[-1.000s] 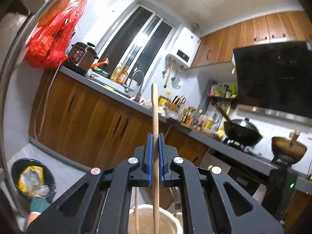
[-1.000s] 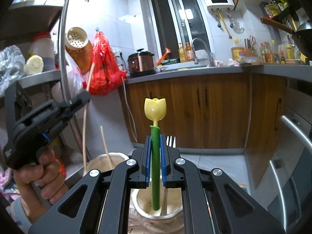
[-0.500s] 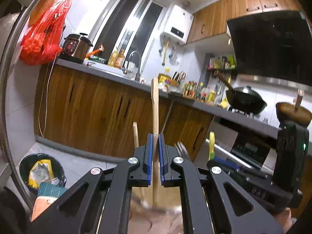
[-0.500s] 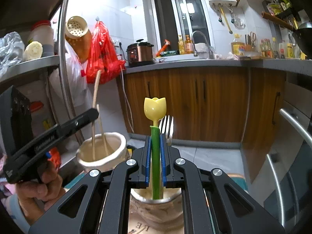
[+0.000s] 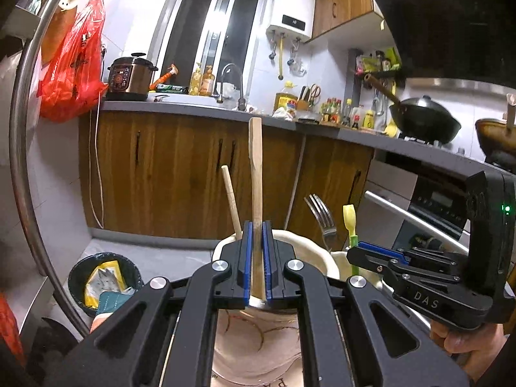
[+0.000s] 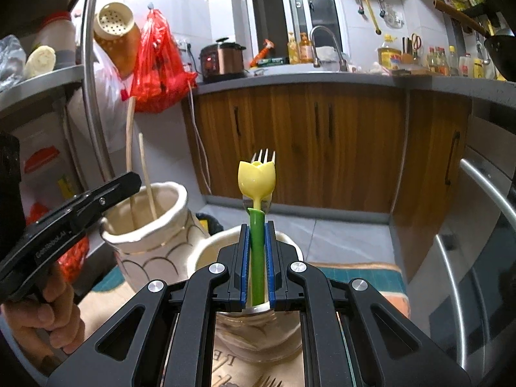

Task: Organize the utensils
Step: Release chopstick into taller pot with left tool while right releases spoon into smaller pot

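Left gripper (image 5: 257, 259) is clamped on a flat wooden utensil handle (image 5: 255, 174), held upright; its lower end runs down into the tall cream vase (image 5: 300, 251) directly below the jaws. A second wooden stick (image 5: 231, 198) already stands in that vase, leaning left, just beside the held one.

Right gripper (image 6: 257, 262) is pinching the green stem of a tulip-shaped plastic spoon (image 6: 256, 180), yellow head up, upright. Stem bottom sits inside the shorter cream jar (image 6: 206, 254) under the jaws. A metal fork (image 6: 265, 155) stands tines-up right behind the yellow head; cannot tell whether they touch.

From the right wrist view, the tall vase (image 6: 145, 232) is left of the jar, close, with both wooden pieces in it and the left gripper (image 6: 119, 188) at its rim. From the left wrist view, the fork (image 5: 321, 216) and spoon (image 5: 350, 222) are right of the vase, right gripper (image 5: 371, 251) closed on the stem.

Both pots stand on a patterned cloth (image 6: 106, 293). Background: wood cabinets (image 6: 306, 142), grey worktop (image 6: 322, 79), red bag (image 6: 158, 64), waste bin (image 5: 103, 279) on the floor.
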A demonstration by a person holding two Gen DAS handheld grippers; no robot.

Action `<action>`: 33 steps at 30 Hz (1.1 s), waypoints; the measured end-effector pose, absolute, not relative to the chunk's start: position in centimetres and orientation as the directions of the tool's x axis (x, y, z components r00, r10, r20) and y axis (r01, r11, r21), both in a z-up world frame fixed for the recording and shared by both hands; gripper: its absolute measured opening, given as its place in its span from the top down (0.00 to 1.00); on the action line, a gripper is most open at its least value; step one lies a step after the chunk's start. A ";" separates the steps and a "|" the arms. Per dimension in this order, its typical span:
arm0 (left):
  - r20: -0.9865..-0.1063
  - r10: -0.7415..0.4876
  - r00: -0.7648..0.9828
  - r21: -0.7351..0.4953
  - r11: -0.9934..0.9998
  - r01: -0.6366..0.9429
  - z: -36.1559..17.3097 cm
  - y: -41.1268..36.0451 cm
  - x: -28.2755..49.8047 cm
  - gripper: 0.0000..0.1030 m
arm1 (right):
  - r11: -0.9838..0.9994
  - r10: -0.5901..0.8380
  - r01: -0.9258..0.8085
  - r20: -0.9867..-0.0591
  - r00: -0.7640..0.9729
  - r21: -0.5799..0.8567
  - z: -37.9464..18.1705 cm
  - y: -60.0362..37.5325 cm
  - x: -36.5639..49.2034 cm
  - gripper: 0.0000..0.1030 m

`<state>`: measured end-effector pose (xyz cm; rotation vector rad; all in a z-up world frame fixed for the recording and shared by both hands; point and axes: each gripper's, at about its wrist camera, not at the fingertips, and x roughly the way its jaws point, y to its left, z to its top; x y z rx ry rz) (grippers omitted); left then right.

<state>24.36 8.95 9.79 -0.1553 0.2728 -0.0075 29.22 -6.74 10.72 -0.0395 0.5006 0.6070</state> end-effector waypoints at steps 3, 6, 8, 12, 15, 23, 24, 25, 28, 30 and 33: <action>-0.289 -0.019 0.957 -0.143 0.989 -0.024 9.6 9.0 24.6 0.94 | 0.826 0.533 -0.553 -0.469 0.705 0.107 10.6 -6.6 29.4 0.90; -0.297 -0.009 0.955 -0.126 0.992 -0.030 9.7 9.0 24.6 0.94 | 0.829 0.528 -0.549 -0.478 0.702 0.108 10.4 -6.5 29.6 0.90; -0.296 -0.006 0.955 -0.127 0.991 -0.033 9.7 9.0 24.6 0.94 | 0.830 0.526 -0.547 -0.483 0.700 0.111 10.3 -6.5 29.7 0.90; -0.292 -0.009 0.956 -0.124 0.992 -0.028 9.9 8.9 24.3 0.90 | 0.830 0.524 -0.547 -0.485 0.700 0.107 10.3 -6.3 29.7 0.83; -0.274 -0.012 0.962 -0.123 0.992 -0.023 10.3 8.9 23.6 0.80 | 0.831 0.524 -0.546 -0.477 0.706 0.104 10.4 -6.6 29.5 0.81; -0.225 -0.014 0.974 -0.136 0.991 -0.017 11.4 9.8 20.5 0.46 | 0.831 0.533 -0.547 -0.420 0.735 0.099 11.2 -9.2 26.7 0.80; -0.226 -0.010 0.974 -0.135 0.991 -0.021 11.3 9.9 20.0 0.46 | 0.833 0.531 -0.544 -0.417 0.738 0.098 11.1 -9.7 26.2 0.80; -0.227 -0.008 0.974 -0.135 0.991 -0.024 11.2 10.1 19.7 0.46 | 0.834 0.531 -0.544 -0.417 0.738 0.099 11.1 -10.0 25.9 0.80; -0.249 0.001 0.968 -0.145 0.989 -0.038 10.5 10.8 18.3 0.46 | 0.836 0.527 -0.539 -0.420 0.739 0.101 10.8 -11.2 24.8 0.80; -0.268 0.006 0.963 -0.153 0.987 -0.049 9.9 11.4 17.3 0.46 | 0.838 0.524 -0.536 -0.428 0.737 0.103 10.6 -11.8 24.2 0.80; -0.302 -0.004 0.953 -0.185 0.981 -0.055 9.1 12.5 16.0 0.46 | 0.843 0.517 -0.525 -0.444 0.731 0.118 10.0 -12.6 23.7 0.80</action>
